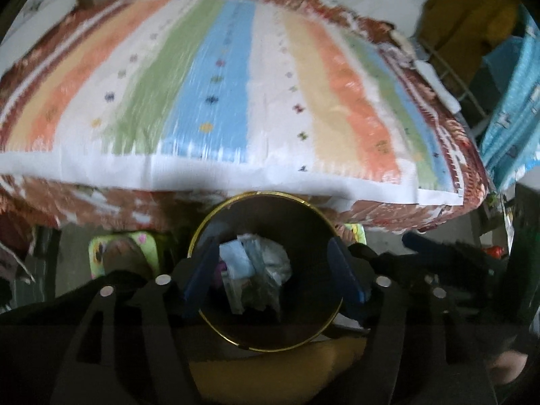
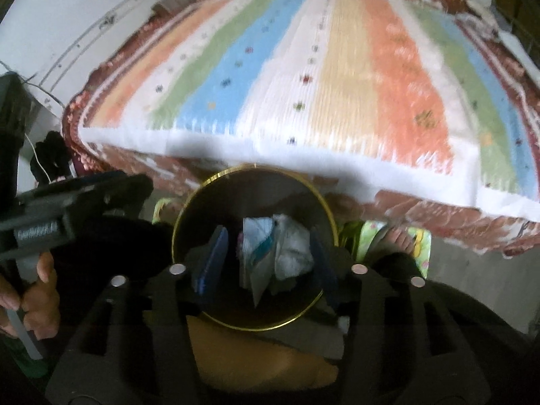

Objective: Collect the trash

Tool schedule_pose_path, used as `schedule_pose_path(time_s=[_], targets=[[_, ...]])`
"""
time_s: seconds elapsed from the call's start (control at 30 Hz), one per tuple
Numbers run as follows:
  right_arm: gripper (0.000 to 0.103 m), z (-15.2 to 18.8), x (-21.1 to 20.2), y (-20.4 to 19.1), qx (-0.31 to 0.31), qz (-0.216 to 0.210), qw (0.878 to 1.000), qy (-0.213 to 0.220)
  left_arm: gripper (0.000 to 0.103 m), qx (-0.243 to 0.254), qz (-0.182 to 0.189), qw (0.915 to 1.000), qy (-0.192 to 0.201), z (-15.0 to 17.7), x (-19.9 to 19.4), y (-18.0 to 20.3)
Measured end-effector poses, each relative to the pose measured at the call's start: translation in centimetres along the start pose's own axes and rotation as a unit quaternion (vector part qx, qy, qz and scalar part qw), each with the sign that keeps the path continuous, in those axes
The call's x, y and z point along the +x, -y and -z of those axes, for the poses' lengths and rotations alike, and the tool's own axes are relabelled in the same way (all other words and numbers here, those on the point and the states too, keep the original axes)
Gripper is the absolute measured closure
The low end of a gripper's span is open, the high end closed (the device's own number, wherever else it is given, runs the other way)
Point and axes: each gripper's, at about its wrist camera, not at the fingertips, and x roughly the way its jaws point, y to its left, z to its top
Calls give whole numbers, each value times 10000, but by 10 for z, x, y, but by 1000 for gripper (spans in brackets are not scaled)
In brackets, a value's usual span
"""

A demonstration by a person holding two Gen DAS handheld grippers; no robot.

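A round black bin with a gold rim [image 1: 216, 217] [image 2: 189, 209] stands on the floor at the foot of a bed. Crumpled paper and wrappers [image 1: 256, 270] [image 2: 280, 253] lie inside it. My left gripper [image 1: 273, 263] hangs over the bin's mouth, jaws wide apart and empty. My right gripper [image 2: 266, 253] also hangs over the bin, jaws wide apart and empty. The left gripper's body [image 2: 67, 206] shows at the left of the right wrist view, held by a hand.
A bed with a striped pastel cover [image 1: 236, 84] [image 2: 320, 77] fills the upper half of both views. The person's feet in green slippers [image 1: 118, 253] [image 2: 395, 239] flank the bin. A blue cloth [image 1: 513, 108] and a yellow garment [image 1: 469, 20] hang at the right.
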Motion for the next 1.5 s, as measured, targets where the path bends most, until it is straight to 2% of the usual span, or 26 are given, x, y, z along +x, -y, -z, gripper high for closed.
schedule_pose_path(time_s=[0.1,0.2,0.33,0.43,0.57,0.67,0.87,1.5], targets=[[42,8,-21,-2,-108,104,9992,379,28,200,18,9996,213,12,-15,4],[32,17,-35,-8,-242,130,9976,637,21,450,-115,9982,370,26,-25,7],[18,36,-52,-16,-406,43,9949,923,7,724,-215,9954,598,42,-40,8],[9,49,-64,-23,-553,37,9911,1211,6,866,-213,9921,885,53,-53,9],[9,62,-78,-28,-681,49,9848,1595,6,943,-279,9915,851,65,-54,10],[9,65,-81,-32,-755,1,9833,1658,6,960,-290,9894,1049,67,-59,11],[9,66,-82,-30,-707,-101,9827,1708,6,702,-257,9920,1014,64,-56,6],[9,65,-76,-31,-713,-270,9847,1565,6,762,-150,9920,991,67,-56,10]])
